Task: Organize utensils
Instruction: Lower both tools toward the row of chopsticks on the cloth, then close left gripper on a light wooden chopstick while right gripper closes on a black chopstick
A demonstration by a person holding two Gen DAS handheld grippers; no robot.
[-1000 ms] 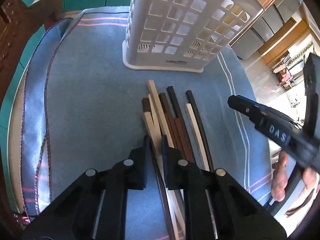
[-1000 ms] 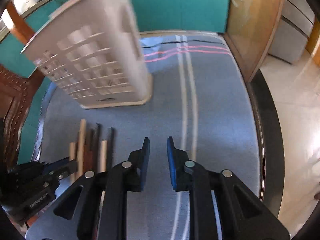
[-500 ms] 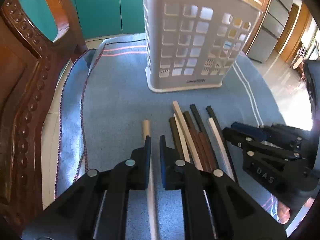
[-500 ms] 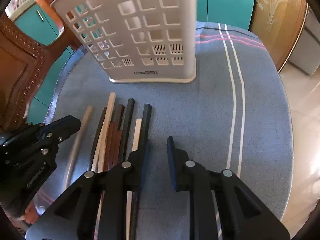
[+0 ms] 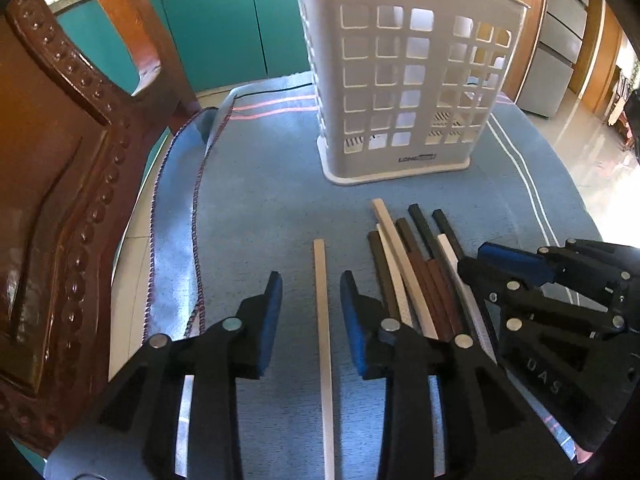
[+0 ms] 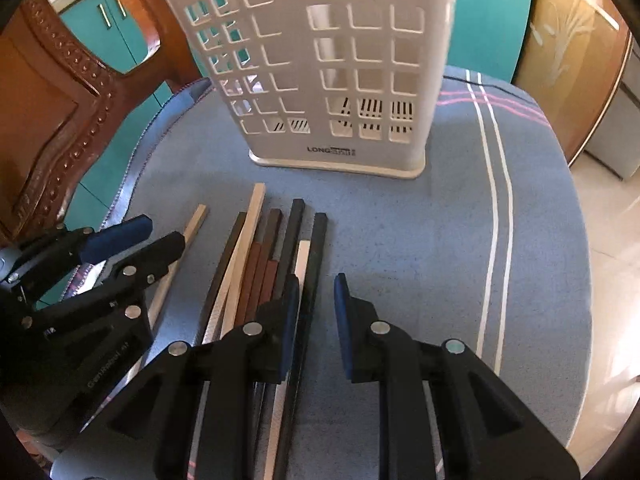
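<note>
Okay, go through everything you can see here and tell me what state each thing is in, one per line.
left gripper: jaws open, straddling the lone pale chopstick
right gripper: jaws open, holding nothing
lone pale chopstick: flat on the cloth, apart from the bundle
chopstick bundle: lying flat, side by side
utensil holder: upright, looks empty
blue cloth: spread flat, left edge rumpled

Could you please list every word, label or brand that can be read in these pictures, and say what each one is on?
"LONG": on the base of the white basket; the smaller mark right after it is too blurred to read.
"DAS": raised letters on the body of the right gripper, seen from the left wrist view.
Embossed word on the body of the left gripper, in the right wrist view: too blurred to read.
</note>
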